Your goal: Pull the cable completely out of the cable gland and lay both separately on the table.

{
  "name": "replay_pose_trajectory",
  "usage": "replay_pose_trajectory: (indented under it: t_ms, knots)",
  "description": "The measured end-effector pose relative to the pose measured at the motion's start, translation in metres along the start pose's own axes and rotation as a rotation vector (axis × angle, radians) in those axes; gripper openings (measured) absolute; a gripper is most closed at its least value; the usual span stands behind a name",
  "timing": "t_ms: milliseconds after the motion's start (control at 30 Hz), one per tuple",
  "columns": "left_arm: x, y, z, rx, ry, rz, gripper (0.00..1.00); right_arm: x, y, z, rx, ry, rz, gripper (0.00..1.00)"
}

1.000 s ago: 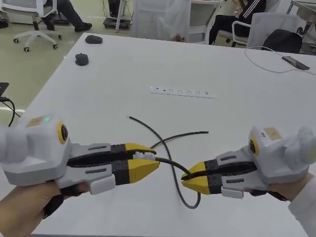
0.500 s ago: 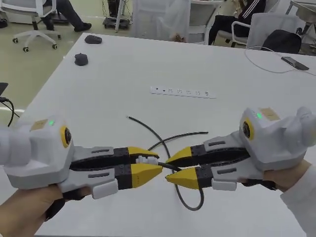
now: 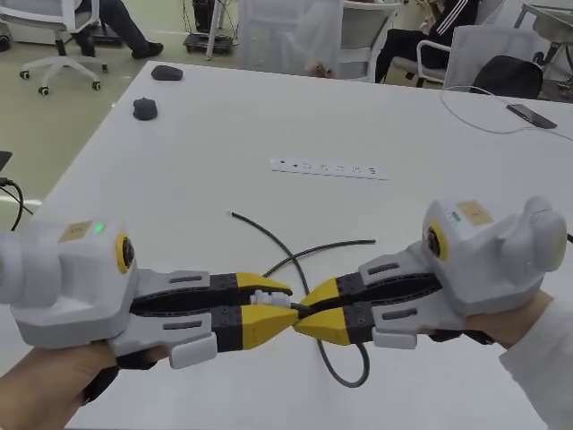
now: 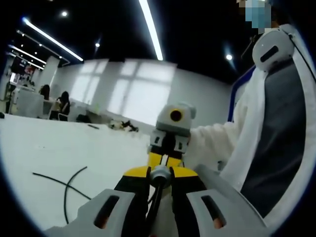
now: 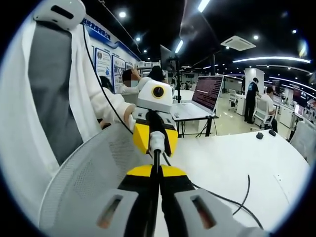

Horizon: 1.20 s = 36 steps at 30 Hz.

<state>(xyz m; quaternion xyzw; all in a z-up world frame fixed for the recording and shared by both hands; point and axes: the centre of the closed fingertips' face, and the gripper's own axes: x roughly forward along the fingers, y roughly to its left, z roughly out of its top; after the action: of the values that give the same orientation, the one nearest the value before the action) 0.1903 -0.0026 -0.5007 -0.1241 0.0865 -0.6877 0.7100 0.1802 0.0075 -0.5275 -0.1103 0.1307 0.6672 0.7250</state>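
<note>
The gland (image 3: 266,293), a small white fitting, sits just left of centre in the lower part of the head view, pinched between the yellow fingers of the left gripper (image 3: 285,305). In the left gripper view it shows as a grey round end (image 4: 159,174) at the tips, low in the middle. The black cable (image 3: 340,243) comes out of the gland to the right and passes at once into the right gripper (image 3: 307,314), whose fingers are pressed together on it right next to the gland. The two grippers meet nearly tip to tip above the bench (image 3: 403,134). In the right gripper view the cable (image 5: 156,163) runs straight up from the closed fingers to the gland (image 5: 156,141), with the left gripper (image 5: 155,129) facing it. The rest of the cable lies on the bench in a loop below the right gripper, and its strands cross above the tips. Farther up the frame are a white power strip (image 3: 329,167) and, upper left, a dark mouse (image 3: 145,108).
</note>
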Motion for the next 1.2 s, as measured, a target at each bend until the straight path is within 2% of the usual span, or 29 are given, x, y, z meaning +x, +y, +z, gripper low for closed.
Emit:
replay_pose_trajectory:
  t_ms: [233, 467, 867, 1200]
  knots:
    - [-0.001, 0.002, -0.001, 0.005, 0.006, 0.012, 0.16, -0.002, -0.004, -0.005, -0.014, 0.009, -0.016, 0.02]
    - [-0.003, 0.005, -0.001, 0.006, 0.007, 0.028, 0.16, -0.01, -0.01, -0.023, -0.003, 0.043, -0.046, 0.02]
    - [-0.002, 0.004, -0.001, 0.006, 0.011, 0.024, 0.16, -0.019, -0.013, -0.056, 0.042, 0.111, -0.087, 0.02]
    - [-0.002, 0.004, -0.001, 0.004, 0.006, 0.021, 0.16, -0.021, -0.013, -0.06, 0.052, 0.121, -0.098, 0.02]
